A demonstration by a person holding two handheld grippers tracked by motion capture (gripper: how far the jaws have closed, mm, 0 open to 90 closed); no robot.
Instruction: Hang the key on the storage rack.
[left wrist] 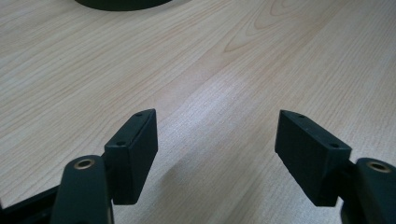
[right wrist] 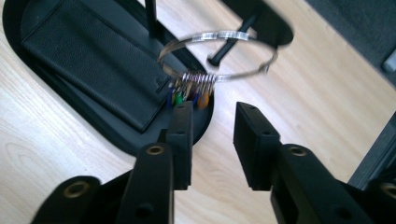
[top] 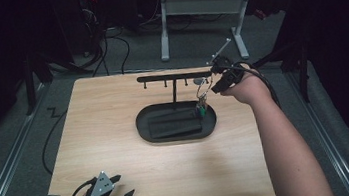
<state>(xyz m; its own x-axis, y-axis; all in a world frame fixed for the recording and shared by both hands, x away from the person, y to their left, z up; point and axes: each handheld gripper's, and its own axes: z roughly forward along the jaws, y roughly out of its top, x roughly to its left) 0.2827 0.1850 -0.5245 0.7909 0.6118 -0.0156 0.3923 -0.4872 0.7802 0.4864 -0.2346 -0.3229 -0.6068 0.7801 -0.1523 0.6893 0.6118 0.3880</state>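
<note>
Jaws of the left gripper (top: pixel 118 186) stand wide apart with nothing between them, hovering low over the pale wood-grain table (top: pixel 114 115) at its near left corner. Further right, a black oval tray (top: pixel 146 131) holds a flat black leather wallet (right wrist: pixel 88 56) and bears a black T-shaped hook stand (top: pixel 172 76). At the tray's right end hangs a thin silver wire ring strung with small coloured keys (right wrist: pixel 219 53), just beyond the tips of the right gripper (right wrist: pixel 212 119), whose jaws are parted and clasp nothing, the ring free of both pads.
</note>
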